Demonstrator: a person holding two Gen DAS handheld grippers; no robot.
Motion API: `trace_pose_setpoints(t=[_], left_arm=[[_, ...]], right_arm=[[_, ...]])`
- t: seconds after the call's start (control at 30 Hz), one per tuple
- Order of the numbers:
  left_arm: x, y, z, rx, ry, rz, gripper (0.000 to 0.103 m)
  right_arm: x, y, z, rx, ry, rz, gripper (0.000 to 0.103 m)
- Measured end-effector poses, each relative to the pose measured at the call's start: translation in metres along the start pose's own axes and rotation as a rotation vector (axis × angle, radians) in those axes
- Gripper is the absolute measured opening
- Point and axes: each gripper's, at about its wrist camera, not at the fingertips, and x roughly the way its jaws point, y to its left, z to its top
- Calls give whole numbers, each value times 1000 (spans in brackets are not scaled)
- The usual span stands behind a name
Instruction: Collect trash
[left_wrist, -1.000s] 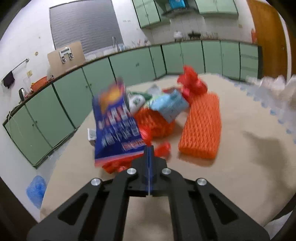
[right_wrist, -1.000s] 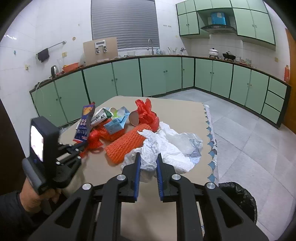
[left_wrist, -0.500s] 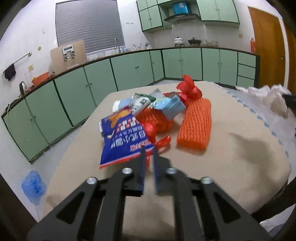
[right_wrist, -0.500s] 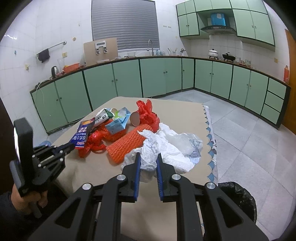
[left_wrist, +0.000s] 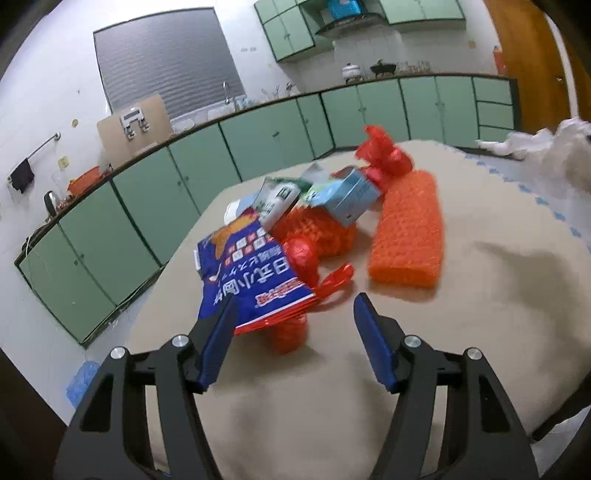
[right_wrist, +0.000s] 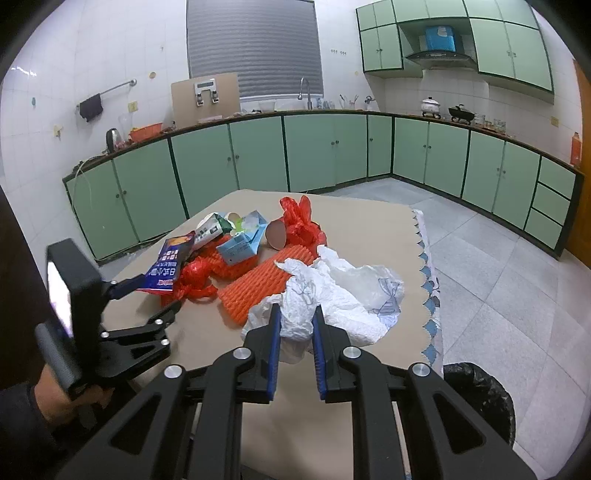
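left gripper (left_wrist: 293, 314) fingers just spread wide, empty, blue foil snack bag (left_wrist: 251, 277) beside left finger | right gripper (right_wrist: 295, 325) fingers pinch crumpled white plastic bag (right_wrist: 332, 291) | trash pile uncollected on counter (left_wrist: 461, 314) (bin (right_wrist: 480, 395) below)

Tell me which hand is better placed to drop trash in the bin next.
Right. The right gripper is shut on the white bag, and the bin sits just beside it.
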Motion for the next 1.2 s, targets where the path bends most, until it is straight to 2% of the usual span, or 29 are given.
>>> trace_pose_setpoints(t=[0.1,0.13,0.17,0.2,0.23,0.27,0.6,0.8,0.97,1.2], left_arm=[[11,6,1,-1,14,37,63],[15,7,0,-1,16,44,56],[16,8,0,-3,21,41,46],[21,10,0,-14,44,22,11],[23,12,0,-23,59,15,4],[23,14,0,-37,56,15,1],[-25,41,10,-165,-78,-6,0],[-69,42,24,-179,-136,-25,0],[-98,39,35,-196,-154,-66,0],[-134,5,48,-127,-194,-143,0]], right_arm=[[1,0,0,2,4,0,16],[2,0,0,1,5,-2,16],[3,1,0,1,6,-3,16],[3,2,1,0,6,-4,16],[3,2,1,-1,5,-6,16],[2,2,2,-2,3,-7,16],[-9,8,4,-22,-17,-15,16],[-23,4,7,-16,-37,-20,16],[-42,1,6,-9,-54,-19,16],[-77,-19,4,21,-78,-41,16]])
